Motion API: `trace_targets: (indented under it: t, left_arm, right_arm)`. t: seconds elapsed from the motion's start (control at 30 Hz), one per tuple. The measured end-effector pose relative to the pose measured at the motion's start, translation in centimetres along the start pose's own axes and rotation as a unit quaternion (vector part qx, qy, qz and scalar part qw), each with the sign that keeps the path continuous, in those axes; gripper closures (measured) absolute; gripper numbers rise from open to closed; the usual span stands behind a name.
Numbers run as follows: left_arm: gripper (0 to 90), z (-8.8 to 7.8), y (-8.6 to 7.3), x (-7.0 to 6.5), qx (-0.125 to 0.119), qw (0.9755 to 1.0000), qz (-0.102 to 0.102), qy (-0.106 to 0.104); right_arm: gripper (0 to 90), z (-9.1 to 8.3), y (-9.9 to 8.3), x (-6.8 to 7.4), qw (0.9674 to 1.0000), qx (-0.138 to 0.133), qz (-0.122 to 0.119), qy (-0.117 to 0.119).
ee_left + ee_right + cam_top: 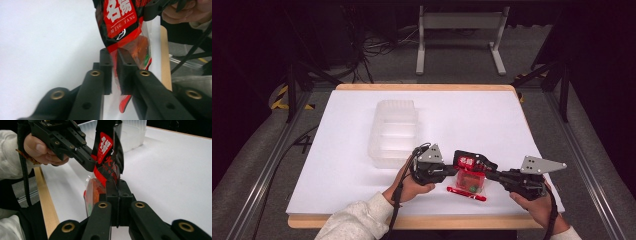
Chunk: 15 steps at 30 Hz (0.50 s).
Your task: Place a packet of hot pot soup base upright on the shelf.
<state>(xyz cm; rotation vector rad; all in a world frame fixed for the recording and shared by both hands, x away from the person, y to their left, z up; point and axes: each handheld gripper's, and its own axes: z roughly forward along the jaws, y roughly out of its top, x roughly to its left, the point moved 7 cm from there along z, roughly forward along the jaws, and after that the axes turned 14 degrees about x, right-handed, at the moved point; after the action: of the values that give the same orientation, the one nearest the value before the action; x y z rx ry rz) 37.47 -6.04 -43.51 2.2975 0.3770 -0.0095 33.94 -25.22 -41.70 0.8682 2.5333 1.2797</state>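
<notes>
Red-and-black snack packet point(470, 172), clear lower half, pinched at opposite edges by left gripper point(451, 170) and right gripper point(490, 173) jaws.

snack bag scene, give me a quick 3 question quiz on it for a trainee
1. True or false: both grippers are shut on the snack bag.
2. What lies on the white table just in front of the bag, on the person's side? A) a red strip B) a spoon C) a cup
3. On which side of the left gripper does the clear plastic tray sit in the high view?

Key
1. True; the right gripper pinches the opposite edge.
2. A, the red strip.
3. The far side, slightly left.
</notes>
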Motion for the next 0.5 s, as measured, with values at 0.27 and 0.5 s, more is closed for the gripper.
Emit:
trace_targets:
  t: [0.27, 0.5]
  left_arm:
    - [89.1, -0.4, 0.4, 0.0, -0.004, 0.9996, 0.008, 0.026]
    - [89.4, -0.6, 0.6, 0.2, 0.003, 0.9991, 0.01, 0.042]
  right_arm:
    - [88.5, 0.1, 0.4, 0.2, 0.9999, -0.001, -0.009, -0.004]
    - [90.0, 0.1, 1.1, 0.0, 0.9997, -0.007, -0.013, -0.02]
